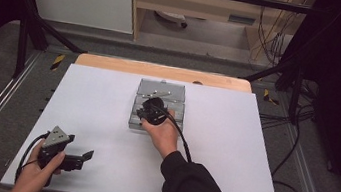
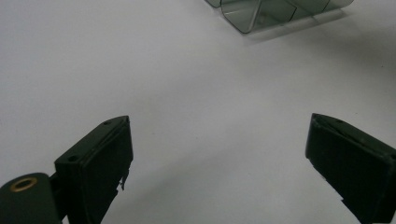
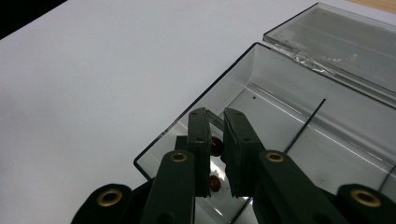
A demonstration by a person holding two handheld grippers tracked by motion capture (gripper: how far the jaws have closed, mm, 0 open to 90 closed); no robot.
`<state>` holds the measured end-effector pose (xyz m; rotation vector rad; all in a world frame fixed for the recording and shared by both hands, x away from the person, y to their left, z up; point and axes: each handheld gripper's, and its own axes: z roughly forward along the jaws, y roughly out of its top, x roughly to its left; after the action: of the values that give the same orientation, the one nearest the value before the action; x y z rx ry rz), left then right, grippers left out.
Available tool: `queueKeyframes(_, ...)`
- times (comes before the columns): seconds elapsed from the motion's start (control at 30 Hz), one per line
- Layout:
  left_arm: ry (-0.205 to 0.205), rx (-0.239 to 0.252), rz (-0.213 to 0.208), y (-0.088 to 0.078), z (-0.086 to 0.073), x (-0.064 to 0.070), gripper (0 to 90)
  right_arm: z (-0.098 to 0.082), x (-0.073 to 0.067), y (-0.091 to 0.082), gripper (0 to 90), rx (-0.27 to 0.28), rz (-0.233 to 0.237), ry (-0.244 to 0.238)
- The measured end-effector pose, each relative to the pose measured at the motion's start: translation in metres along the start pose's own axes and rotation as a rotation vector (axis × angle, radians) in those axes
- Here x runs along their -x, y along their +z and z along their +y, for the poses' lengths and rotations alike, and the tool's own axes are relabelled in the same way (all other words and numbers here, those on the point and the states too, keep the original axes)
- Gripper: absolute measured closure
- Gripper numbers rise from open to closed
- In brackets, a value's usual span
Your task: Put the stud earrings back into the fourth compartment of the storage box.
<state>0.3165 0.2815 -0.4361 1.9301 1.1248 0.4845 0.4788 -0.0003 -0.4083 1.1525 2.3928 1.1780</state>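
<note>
White table point(image 1: 230, 160): right claw point(image 3: 215, 140) hides red beads point(image 3: 215, 183) in box point(image 3: 261, 93).

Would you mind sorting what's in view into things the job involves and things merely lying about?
In play:
- clear box, lid open
- small red pieces in its near compartment
- right gripper, jaws nearly closed around a red piece

Lying about:
- left gripper, open, idle over the white table
- cables on the floor

Lab or test bay: white-topped table point(image 1: 105, 117) inside black metal frame point(image 1: 27, 20); cables point(image 1: 272, 39) behind it (hanging loose), grey carpet around.
</note>
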Motion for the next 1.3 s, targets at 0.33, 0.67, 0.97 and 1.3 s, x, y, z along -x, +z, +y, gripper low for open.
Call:
queueKeyframes(0.33, -0.001, 0.006, 0.004, -0.001, 0.0, -0.001, 7.7, -0.004, -0.006, -0.008, 60.5, 0.007, 0.031, -0.003)
queueKeyframes(0.67, -0.009, 0.009, 0.011, -0.001, 0.0, -0.001, 7.7, -0.004, -0.005, -0.033, 21.7, 0.055, -0.012, 0.014)
queueKeyframes(0.97, -0.013, 0.021, 0.016, -0.002, 0.0, -0.002, 7.7, -0.004, 0.005, -0.071, 6.8, 0.125, -0.029, -0.016)
queueKeyframes(1.3, -0.03, 0.053, 0.037, -0.004, 0.0, -0.004, 8.2, -0.02, 0.032, -0.125, 7.7, 0.245, -0.054, -0.015)
